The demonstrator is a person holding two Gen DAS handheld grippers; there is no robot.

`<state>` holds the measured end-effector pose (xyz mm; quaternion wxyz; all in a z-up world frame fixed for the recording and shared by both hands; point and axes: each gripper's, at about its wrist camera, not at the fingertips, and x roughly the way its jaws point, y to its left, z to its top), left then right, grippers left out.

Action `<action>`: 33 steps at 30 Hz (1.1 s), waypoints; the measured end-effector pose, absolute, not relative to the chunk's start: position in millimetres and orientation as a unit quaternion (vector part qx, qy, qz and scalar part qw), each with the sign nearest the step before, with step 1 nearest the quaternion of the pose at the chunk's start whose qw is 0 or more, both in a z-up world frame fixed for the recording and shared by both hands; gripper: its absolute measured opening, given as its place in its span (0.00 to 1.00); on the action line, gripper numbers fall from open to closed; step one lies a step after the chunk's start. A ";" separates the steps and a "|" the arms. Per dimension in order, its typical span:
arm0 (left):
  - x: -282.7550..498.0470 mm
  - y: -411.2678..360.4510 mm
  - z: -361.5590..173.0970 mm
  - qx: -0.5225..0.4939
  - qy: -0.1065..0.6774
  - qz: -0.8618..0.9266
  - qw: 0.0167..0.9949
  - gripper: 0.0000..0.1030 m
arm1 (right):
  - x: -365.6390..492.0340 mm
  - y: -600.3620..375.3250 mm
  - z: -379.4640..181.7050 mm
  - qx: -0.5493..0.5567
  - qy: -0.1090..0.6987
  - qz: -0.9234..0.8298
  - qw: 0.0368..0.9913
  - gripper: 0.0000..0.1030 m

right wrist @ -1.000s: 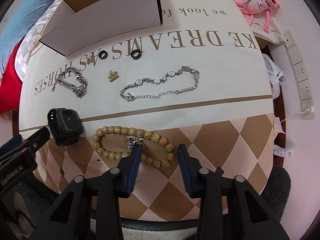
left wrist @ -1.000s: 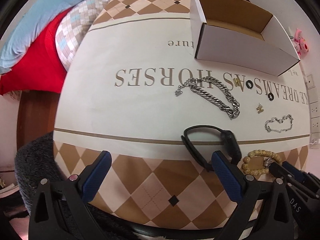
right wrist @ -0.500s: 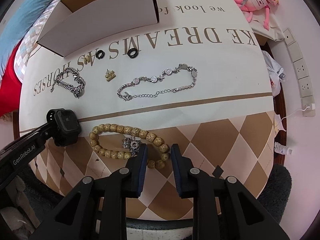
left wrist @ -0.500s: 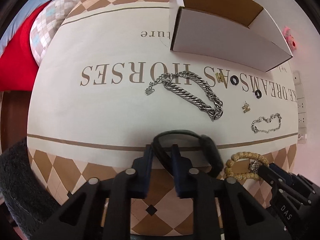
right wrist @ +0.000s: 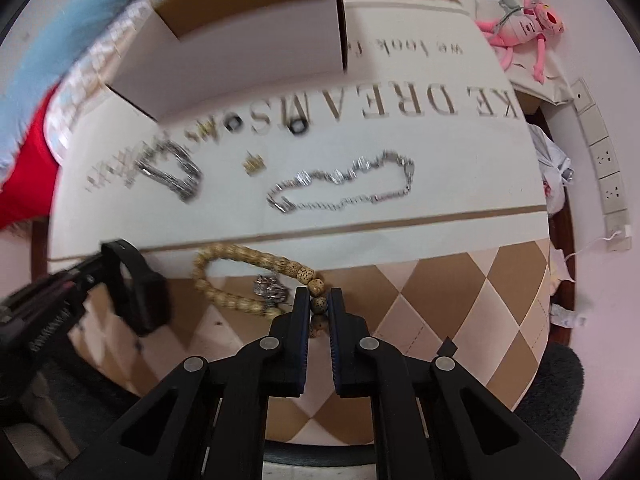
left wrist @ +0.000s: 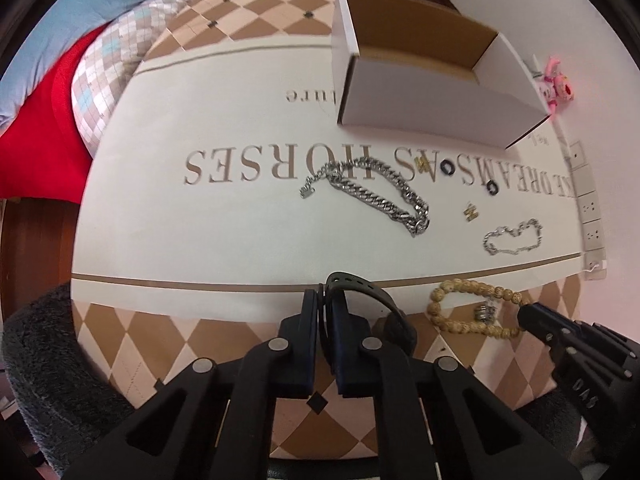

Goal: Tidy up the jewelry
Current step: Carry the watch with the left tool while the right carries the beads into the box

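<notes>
Both tongs have narrowed since a second ago, when they stood wide. Left tongs point(left wrist: 327, 304) now clamp the strap of the black watch point(left wrist: 394, 322); right tongs point(right wrist: 319, 305) pinch the wooden bead bracelet point(right wrist: 236, 254) at its near end, close to its silver charm point(right wrist: 270, 290). Both pieces sit at the near edge of the worktop point(left wrist: 160, 208), whose cloth reads "AS HORSES" and "DREAMS". Farther out lie a heavy silver chain point(left wrist: 376, 196), a thin silver bracelet point(right wrist: 344, 188), two black rings point(left wrist: 447, 167) and gold earrings point(right wrist: 255, 164). An open white box point(left wrist: 432, 116) stands behind them.
</notes>
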<state>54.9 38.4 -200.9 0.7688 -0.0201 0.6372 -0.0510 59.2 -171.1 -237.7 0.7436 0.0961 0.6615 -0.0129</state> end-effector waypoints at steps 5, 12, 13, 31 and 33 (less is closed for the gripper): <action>57.3 51.4 -172.1 -0.024 0.618 -0.060 0.784 0.04 | 60.8 -172.0 -199.8 0.121 0.635 0.016 0.763 0.09; 95.4 31.7 -125.3 -0.022 0.576 -0.078 0.814 0.04 | 77.5 -181.1 -156.0 0.152 0.609 0.053 0.776 0.09; 100.6 29.7 -117.0 -0.025 0.569 -0.084 0.817 0.04 | 80.9 -182.4 -148.3 0.155 0.604 0.057 0.780 0.09; 244.4 5.9 -108.6 -0.030 0.569 -0.100 0.816 0.10 | 235.2 -201.1 -97.7 0.161 0.561 0.084 0.808 0.09; 257.7 5.3 -117.8 -0.040 0.585 -0.101 0.804 0.12 | 246.8 -200.7 -106.6 0.161 0.568 0.084 0.803 0.09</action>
